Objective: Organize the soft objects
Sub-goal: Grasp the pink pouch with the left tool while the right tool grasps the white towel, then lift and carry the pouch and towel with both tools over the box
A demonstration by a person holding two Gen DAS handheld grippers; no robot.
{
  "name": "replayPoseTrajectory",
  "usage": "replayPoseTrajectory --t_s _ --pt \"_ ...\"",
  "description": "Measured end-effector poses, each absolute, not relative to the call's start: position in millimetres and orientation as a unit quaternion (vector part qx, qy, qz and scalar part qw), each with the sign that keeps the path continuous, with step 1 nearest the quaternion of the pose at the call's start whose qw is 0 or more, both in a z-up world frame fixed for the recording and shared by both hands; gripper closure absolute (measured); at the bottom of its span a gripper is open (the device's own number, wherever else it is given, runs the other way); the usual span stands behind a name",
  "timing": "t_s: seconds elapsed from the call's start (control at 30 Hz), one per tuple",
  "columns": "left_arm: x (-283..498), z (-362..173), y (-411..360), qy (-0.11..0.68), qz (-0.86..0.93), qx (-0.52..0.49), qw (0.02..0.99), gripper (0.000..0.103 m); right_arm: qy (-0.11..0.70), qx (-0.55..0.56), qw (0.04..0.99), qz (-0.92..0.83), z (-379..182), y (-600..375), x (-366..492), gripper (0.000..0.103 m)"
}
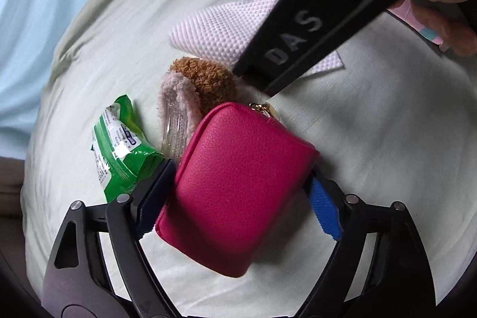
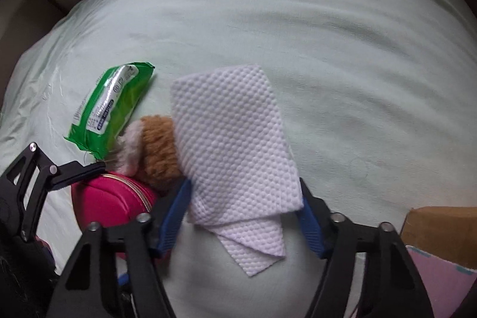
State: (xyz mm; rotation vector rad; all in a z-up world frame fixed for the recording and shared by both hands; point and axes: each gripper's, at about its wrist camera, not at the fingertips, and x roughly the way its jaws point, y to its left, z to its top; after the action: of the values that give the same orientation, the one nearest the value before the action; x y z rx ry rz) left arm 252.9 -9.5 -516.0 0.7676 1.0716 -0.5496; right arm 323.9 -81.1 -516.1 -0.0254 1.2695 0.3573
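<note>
Your left tongs [image 1: 238,184] are clamped on the magenta leather pouch [image 1: 241,187], both pads pressed to its sides over the pale green bedsheet [image 1: 372,139]. Your right tongs [image 2: 244,216] look spread around the embossed paper towel [image 2: 232,145], possibly touching its edges. The brown plush toy [image 2: 158,148] lies between the towel and the green wipes pack [image 2: 110,106].
</note>
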Motion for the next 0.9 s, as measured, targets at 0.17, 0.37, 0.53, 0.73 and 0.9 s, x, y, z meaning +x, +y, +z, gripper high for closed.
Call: replayPoseTrajectory --t_s 0.17,0.37,0.53,0.73,0.9 --pt "253 -514 -6 0.486 -0.258 0.357 0.755 0.033 0.593 -0.018 0.787 0.168 -512 -82 324 0.079" --pt "251 -504 4 0.491 -0.256 0.342 0.759 0.052 0.590 -0.018 0.790 0.163 -509 -81 324 0.088" --pt "248 -496 8 0.490 -0.254 0.338 0.762 0.060 0.583 -0.010 0.797 0.156 -501 -79 318 0.089" --pt "236 -477 13 0.484 -0.251 0.327 0.772 0.063 0.569 -0.012 0.808 0.151 -479 -79 302 0.090" --pt "226 -451 18 0.474 -0.242 0.319 0.784 0.063 0.556 -0.009 0.819 0.142 -453 -83 286 0.090"
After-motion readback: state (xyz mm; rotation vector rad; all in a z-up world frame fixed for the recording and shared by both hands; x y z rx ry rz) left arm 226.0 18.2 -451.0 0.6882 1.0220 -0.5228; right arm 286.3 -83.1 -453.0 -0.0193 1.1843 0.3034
